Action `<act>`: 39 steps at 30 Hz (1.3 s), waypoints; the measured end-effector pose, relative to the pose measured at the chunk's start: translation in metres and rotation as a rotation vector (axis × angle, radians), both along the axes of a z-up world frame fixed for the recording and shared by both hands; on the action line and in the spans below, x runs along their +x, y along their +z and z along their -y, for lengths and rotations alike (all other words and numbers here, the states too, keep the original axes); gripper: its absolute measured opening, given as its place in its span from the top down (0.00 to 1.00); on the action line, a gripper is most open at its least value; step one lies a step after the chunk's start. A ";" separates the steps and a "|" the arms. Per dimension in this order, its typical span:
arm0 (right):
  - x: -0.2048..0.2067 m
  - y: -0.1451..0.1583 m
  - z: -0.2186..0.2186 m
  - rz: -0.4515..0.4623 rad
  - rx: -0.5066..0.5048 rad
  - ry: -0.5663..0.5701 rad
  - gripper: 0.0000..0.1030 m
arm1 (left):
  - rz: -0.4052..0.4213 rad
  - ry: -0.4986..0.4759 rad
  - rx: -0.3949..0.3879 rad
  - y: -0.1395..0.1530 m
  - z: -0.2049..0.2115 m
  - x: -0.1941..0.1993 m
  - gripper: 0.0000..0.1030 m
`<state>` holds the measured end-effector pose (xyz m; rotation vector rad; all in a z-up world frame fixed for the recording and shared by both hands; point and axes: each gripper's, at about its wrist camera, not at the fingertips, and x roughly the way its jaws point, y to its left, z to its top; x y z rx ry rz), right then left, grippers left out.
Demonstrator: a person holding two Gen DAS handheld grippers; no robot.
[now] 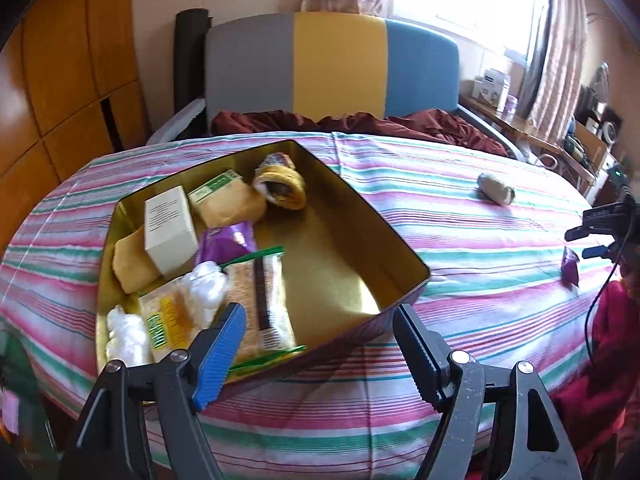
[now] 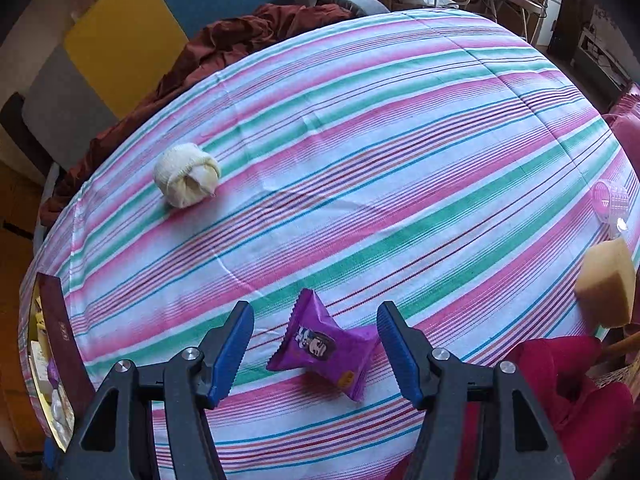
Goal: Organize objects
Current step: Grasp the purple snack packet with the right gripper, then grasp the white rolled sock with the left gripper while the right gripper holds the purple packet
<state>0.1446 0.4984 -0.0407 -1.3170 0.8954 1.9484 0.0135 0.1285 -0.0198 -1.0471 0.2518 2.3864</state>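
Although the gold tin [image 1: 384, 240] on the striped cloth [image 2: 400, 128] already holds a white carton [image 1: 170, 234], wrapped pastries, wafer packs and white wads along its left side, sorting looks unfinished: a purple snack packet [image 2: 326, 346], a rolled bandage [image 2: 186, 176] and a sponge [image 2: 608, 286] lie outside. The right gripper [image 2: 316, 350] straddles the packet, jaws apart, pads clear; the left gripper [image 1: 316, 354] hangs open, empty, over the tin's near rim.

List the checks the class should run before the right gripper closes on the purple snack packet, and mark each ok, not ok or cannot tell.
1. Right gripper open: ok.
2. Purple snack packet between its fingers: ok.
3. Pads touching packet: cannot tell.
4. Packet lying free on the striped cloth, nothing on top: ok.
5. Bare room left in the gold tin: ok.
6. Left gripper open and empty: ok.
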 end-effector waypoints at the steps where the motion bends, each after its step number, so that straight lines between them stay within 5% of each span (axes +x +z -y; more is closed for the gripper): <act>1: -0.002 0.000 0.003 0.016 0.003 0.021 0.37 | -0.001 -0.008 -0.001 0.000 -0.002 0.001 0.25; 11: -0.027 -0.003 0.034 0.307 0.136 0.409 0.30 | 0.013 -0.068 -0.008 -0.002 -0.019 0.008 0.25; 15: -0.034 -0.020 0.037 0.402 0.177 0.477 0.31 | 0.025 -0.073 -0.012 -0.004 -0.022 0.008 0.25; 18: -0.036 -0.030 0.034 0.426 0.167 0.492 0.68 | 0.021 -0.084 -0.018 -0.003 -0.025 0.009 0.25; 25: -0.042 -0.017 0.016 0.249 0.153 0.347 0.68 | 0.027 -0.131 -0.014 0.000 -0.052 0.008 0.25; 28: -0.037 -0.004 -0.003 0.093 0.117 0.230 0.68 | 0.024 -0.164 -0.006 0.004 -0.072 0.007 0.25; 34: -0.011 -0.024 -0.036 -0.030 -0.031 0.042 0.68 | 0.049 -0.214 0.005 0.006 -0.120 -0.004 0.25; 39: -0.002 -0.016 -0.039 -0.062 -0.012 0.022 0.68 | 0.136 -0.239 0.025 -0.003 -0.170 -0.024 0.25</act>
